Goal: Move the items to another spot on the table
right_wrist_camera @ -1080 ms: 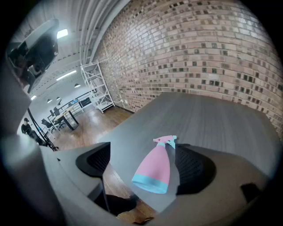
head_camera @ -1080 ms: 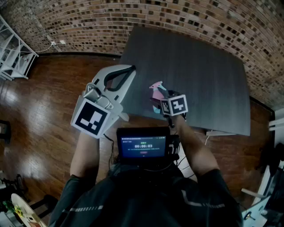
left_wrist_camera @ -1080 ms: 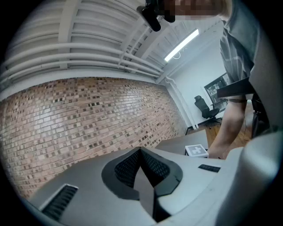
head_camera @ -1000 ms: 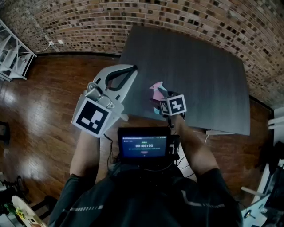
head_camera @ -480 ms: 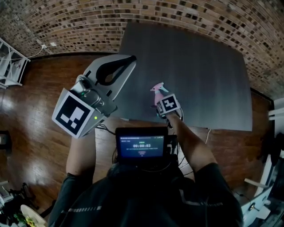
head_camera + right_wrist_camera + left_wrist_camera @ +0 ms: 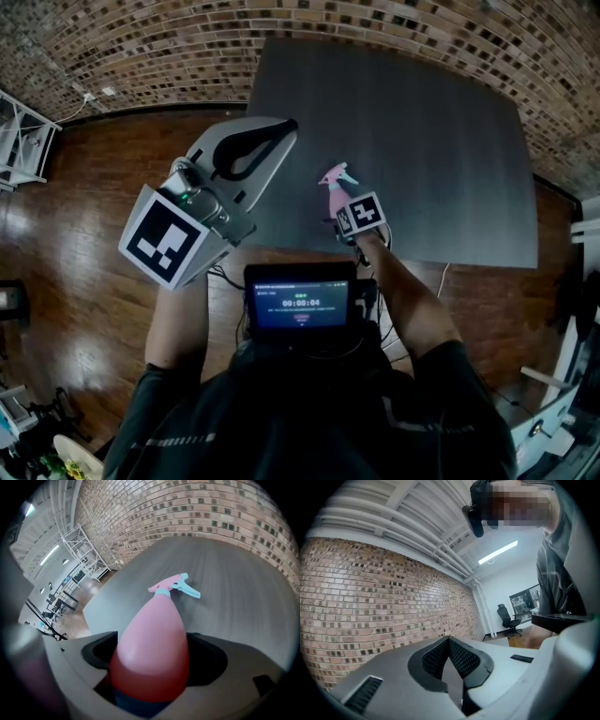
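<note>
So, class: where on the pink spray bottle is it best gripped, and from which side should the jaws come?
Grip the spray bottle across its wide lower body, coming from the base end, away from the trigger head. The body is broad and rounded there; it tapers to a thin neck, which might slip. The right gripper holds it so.

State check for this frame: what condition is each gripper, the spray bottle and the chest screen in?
Left gripper: raised off the table's left side, jaws together, nothing between them.
Right gripper: jaws clamped on the bottle's body.
Pink spray bottle: gripped, teal trigger end pointing away from the gripper, over the table; contact with the table cannot be told.
Screen: lit, showing a timer.
</note>
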The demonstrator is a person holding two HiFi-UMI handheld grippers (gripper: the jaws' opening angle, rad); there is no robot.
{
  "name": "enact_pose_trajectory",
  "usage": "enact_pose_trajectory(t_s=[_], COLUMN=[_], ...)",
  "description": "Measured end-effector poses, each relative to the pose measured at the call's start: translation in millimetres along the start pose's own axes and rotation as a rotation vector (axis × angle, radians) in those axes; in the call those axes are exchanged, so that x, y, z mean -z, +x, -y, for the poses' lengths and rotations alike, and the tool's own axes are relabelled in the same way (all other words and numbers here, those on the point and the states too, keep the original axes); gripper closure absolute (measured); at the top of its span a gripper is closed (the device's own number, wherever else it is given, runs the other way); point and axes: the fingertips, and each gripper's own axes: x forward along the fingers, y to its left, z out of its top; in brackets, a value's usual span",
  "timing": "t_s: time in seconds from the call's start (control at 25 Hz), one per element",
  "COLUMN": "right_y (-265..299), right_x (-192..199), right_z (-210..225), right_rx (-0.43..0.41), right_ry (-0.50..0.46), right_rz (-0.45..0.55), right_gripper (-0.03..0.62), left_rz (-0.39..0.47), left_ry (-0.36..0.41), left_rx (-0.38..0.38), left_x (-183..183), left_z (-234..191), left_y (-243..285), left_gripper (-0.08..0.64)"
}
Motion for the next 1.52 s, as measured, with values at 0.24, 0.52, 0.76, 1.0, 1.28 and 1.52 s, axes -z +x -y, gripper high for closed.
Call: enact_pose_trajectory(t_s=[0.24, 0.52, 0.76, 1.0, 1.28, 1.52], right_y=[-13.3, -78.3, -154.1, -214.8, -294.5, -345.6], right_x=[6.8, 17.0, 45.9, 94.3, 153.8, 221.4], right_z=[4.9, 40.8, 96.1, 130.8, 186.0, 241.6], right_rx=[-0.072, -0.034, 0.016, 0.046, 0.115, 0.176], right_ry=[0.029, 0.154, 0.186, 0.184, 0.217, 0.273], right_rz=[0.073, 0.284, 0.43, 0.519, 0.665, 0.745], right_gripper=[0.14, 0.14, 0.14, 0.14, 0.14, 0.14], left_rz=[0.018, 0.085, 0.048, 0.05, 0.07, 0.082], left_ry=[-0.015, -0.077, -0.127, -0.109, -0.075, -0.065], left_rx=[0.05, 0.188, 0.292, 0.343, 0.404, 0.469], left_x=[2.9, 8.8, 11.6, -8.1, -33.1, -50.1], left_z=[15.3, 45.2, 106.6, 170.1, 246.8, 323.1], left_y=[21.7, 58.1, 117.1, 164.7, 220.4, 268.8], left_gripper=[0.568, 0.568, 0.568, 0.568, 0.568, 0.568])
